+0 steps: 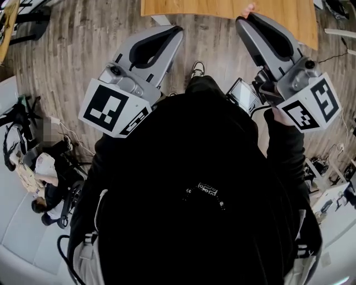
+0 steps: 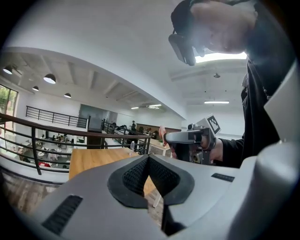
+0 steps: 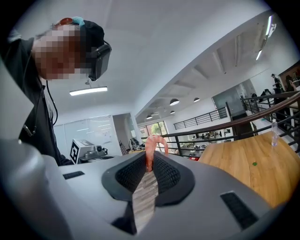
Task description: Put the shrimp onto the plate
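Note:
A pink curled shrimp (image 3: 151, 146) sticks up from between the tips of my right gripper (image 3: 151, 158), which is shut on it. In the head view the shrimp (image 1: 248, 9) shows at the tip of the right gripper (image 1: 243, 18), over the near edge of the wooden table (image 1: 222, 12). My left gripper (image 1: 176, 29) is raised beside it, off the table edge. In the left gripper view the left gripper (image 2: 148, 158) has its jaws shut together with nothing between them, and the right gripper (image 2: 190, 137) shows across from it with the shrimp (image 2: 161, 133) at its tip. No plate is in view.
The person's dark clothing (image 1: 194, 183) fills the middle of the head view, above a wood-plank floor (image 1: 67, 50). A clear bottle (image 3: 273, 135) and a small green speck (image 3: 254, 163) sit on the wooden table (image 3: 248, 164). A dark railing (image 2: 56, 136) runs behind the table.

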A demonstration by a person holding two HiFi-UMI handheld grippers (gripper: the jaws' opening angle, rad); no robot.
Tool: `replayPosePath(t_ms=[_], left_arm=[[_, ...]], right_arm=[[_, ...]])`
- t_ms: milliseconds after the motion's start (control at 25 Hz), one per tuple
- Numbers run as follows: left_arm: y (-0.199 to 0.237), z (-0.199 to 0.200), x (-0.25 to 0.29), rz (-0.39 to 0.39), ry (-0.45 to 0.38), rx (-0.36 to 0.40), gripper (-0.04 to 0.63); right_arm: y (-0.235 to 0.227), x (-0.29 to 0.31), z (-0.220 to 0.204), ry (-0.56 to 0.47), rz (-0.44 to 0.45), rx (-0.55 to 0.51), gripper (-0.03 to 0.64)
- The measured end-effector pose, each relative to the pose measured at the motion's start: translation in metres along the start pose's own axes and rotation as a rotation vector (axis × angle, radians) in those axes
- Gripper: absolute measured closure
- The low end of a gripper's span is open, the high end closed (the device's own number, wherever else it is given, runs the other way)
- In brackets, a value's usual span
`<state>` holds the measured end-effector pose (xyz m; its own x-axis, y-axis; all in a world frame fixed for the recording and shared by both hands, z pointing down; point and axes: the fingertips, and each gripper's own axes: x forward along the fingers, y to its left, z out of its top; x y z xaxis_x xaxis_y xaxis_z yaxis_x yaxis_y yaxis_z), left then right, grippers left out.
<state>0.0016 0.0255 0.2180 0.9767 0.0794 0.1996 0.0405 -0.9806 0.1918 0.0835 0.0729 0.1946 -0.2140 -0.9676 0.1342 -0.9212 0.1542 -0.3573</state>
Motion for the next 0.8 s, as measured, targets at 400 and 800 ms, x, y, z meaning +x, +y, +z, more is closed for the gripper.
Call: replayPosePath(t_ms=[400, 800], left_arm=[[0.005, 0.006, 0.034, 0.038, 0.017, -0.012, 0.591], [0.041, 0.027, 0.059, -0.014, -0.013, 0.002, 0.591]], right_arm=[[-0.046, 0.007, -0.001, -0.011, 0.069, 0.065, 0.554], [-0.073, 0.014, 0.014, -0.048, -0.013, 0.051, 0.554]])
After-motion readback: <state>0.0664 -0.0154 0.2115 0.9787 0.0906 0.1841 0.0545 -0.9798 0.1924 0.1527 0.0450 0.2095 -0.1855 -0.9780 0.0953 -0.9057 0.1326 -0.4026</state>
